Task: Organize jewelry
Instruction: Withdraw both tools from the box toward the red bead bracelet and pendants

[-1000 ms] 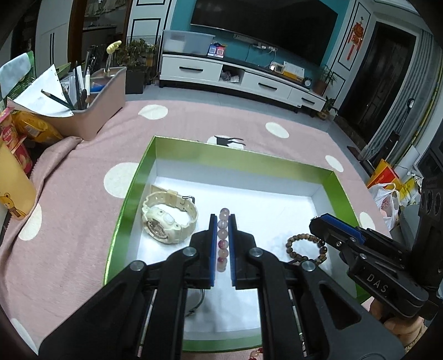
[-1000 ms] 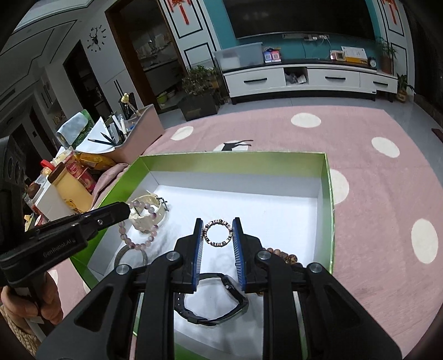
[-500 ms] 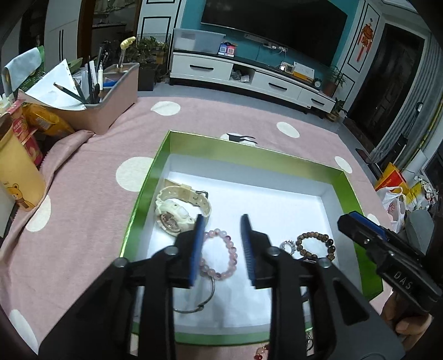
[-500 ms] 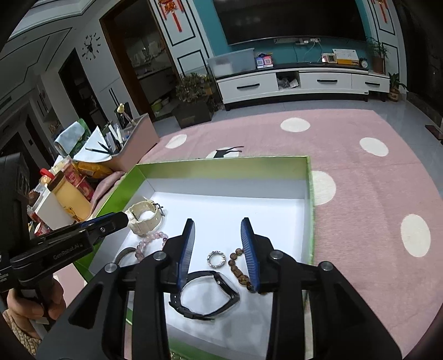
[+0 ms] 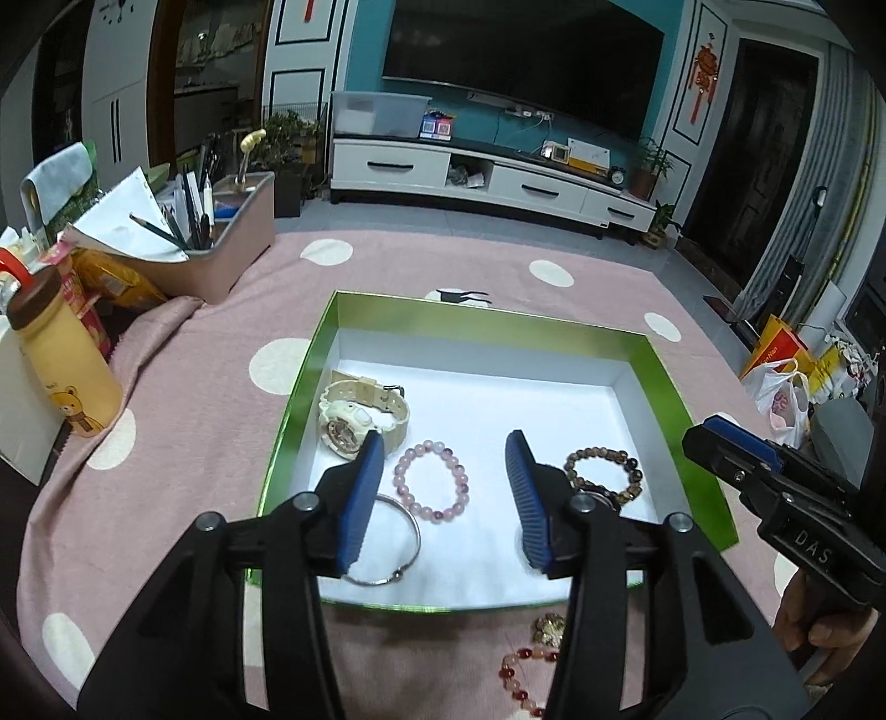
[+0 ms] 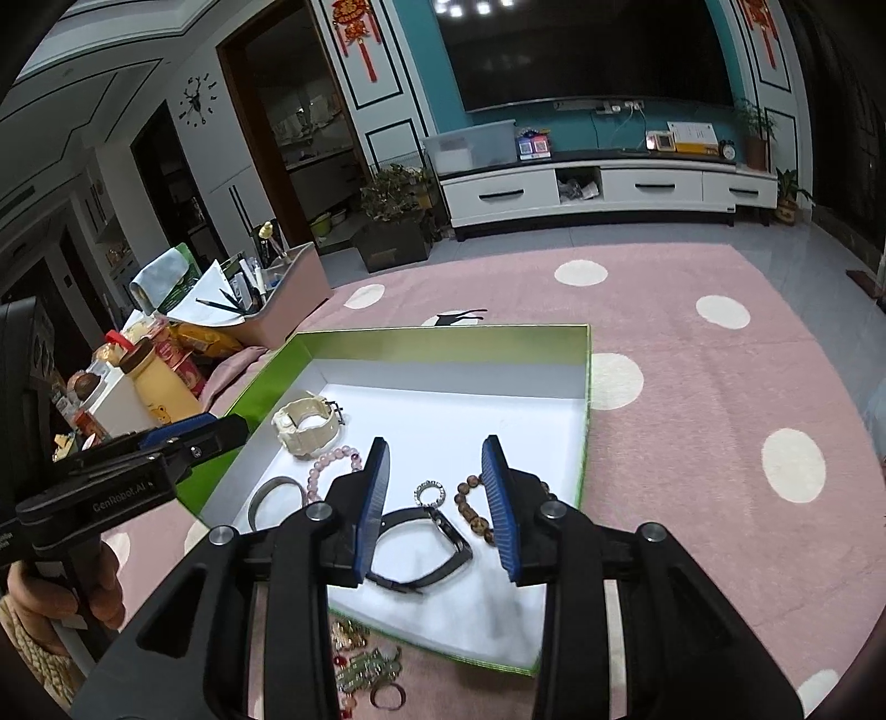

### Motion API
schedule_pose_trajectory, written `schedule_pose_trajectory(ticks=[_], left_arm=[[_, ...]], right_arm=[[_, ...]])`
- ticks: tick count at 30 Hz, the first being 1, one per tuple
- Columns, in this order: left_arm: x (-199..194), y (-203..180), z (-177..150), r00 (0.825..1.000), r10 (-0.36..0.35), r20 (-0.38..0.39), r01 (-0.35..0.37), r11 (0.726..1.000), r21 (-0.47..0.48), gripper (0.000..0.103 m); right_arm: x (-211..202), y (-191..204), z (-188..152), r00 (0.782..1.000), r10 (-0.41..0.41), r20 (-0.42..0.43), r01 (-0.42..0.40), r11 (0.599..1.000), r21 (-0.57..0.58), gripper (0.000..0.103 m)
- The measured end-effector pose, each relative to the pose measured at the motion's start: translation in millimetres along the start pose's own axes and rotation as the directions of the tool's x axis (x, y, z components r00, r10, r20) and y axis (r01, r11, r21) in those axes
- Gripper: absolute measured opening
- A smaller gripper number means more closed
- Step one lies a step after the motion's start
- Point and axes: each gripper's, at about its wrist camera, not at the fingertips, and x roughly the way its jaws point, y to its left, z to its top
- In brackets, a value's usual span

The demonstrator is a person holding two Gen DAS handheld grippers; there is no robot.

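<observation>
Pink dotted cloth under green box.

You're working under dim, cool indoor light from overhead; ceiling lamps glint on the dark television. The white floor of the green box is the brightest area and carries soft, faint shadows. Both views bow strongly at the edges, with black vignetting in the corners. Your near gripper bodies look slightly soft, while the far room falls into murky shadow.
</observation>
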Motion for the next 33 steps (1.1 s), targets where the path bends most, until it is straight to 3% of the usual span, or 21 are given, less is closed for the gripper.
schedule_pose_trajectory(ticks=[7, 16, 21, 33], left_arm=[[-19, -5, -18, 1.000, -0.003, 0.000, 0.003, 1.000, 0.026, 0.051], [-23, -12, -60, 0.995, -0.038, -0.095, 0.045, 0.997, 0.068, 0.054], [-24, -11, -85, 0.987, -0.064, -0.149, 0.074, 0.995, 0.061, 0.054], [-11, -21, -113, 0.971, -0.064, -0.230, 0.084, 0.993, 0.080, 0.054]], right_arm=[[-14, 6, -15, 1.000, 0.027, -0.015, -0.027, 1.000, -0.013, 0.035], [-19, 15, -48, 0.995, 0.060, -0.080, -0.064, 0.997, -0.047, 0.035], [-32, 17, -61, 0.994, 0.077, -0.076, -0.080, 0.996, -0.038, 0.036], [-23, 17, -88, 0.982, 0.085, -0.170, -0.097, 0.993, -0.065, 0.036]])
